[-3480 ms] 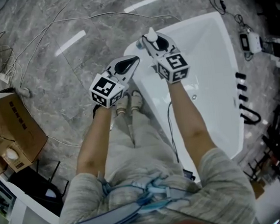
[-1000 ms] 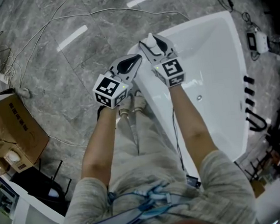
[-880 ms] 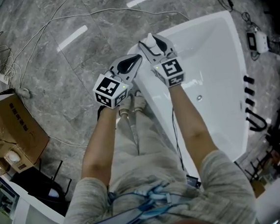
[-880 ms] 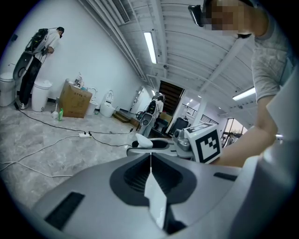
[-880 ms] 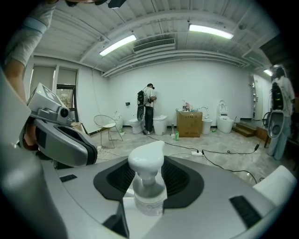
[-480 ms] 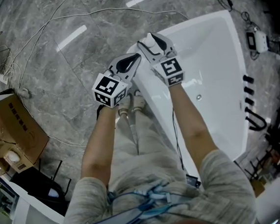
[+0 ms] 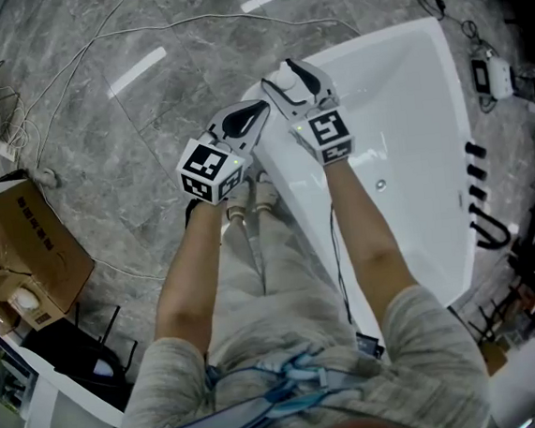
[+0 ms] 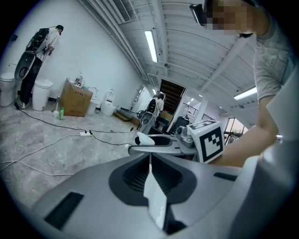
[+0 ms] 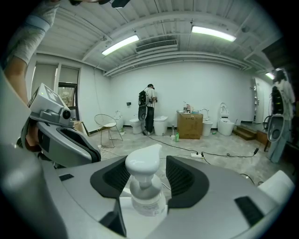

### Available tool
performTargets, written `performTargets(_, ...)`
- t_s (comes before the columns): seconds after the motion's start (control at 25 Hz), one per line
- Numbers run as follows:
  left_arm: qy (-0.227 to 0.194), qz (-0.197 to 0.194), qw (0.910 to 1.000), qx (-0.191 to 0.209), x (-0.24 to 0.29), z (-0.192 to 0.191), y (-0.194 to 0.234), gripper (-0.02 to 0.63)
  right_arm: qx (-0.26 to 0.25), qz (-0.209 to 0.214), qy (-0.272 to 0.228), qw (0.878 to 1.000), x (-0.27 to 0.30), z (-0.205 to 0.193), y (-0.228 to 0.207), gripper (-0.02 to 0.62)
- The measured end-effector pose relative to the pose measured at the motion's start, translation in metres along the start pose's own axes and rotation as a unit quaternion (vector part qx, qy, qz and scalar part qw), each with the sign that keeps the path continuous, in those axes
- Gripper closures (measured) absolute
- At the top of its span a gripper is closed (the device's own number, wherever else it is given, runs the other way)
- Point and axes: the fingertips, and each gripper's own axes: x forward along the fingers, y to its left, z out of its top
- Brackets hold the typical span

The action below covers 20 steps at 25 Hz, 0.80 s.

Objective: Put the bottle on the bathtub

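Note:
A clear pump bottle with a white pump head stands upright between the jaws of my right gripper, which is shut on it. In the head view the right gripper hovers over the far left corner of the white bathtub. My left gripper hangs just left of it, over the tub's outer edge, shut with nothing between its jaws. The left gripper view shows the right gripper's marker cube and the pump head close ahead.
Grey marble floor with loose cables lies left of the tub. A cardboard box sits at the left. Black fittings line the tub's right rim. A person, toilets and a wire chair stand far off.
Over the last second both grippers stay almost still, the bottle still held. Since 3.5 s ago the head view has shifted slightly and the grippers sit a little higher in it.

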Motion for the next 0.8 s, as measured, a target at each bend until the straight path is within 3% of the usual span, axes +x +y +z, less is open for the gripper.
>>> performTargets(0.44,0.005,-0.002,1.0,-0.001,0.0,0.0,-0.002,0.601,-0.004,0.0,-0.012,1.0,-0.013,0.01,0.004,0.387)
performTargets(0.8,0.004,0.002,1.0,0.003,-0.004,0.003,-0.007,0.601,-0.021,-0.026,-0.001,0.999,-0.03,0.011,0.0,0.387)
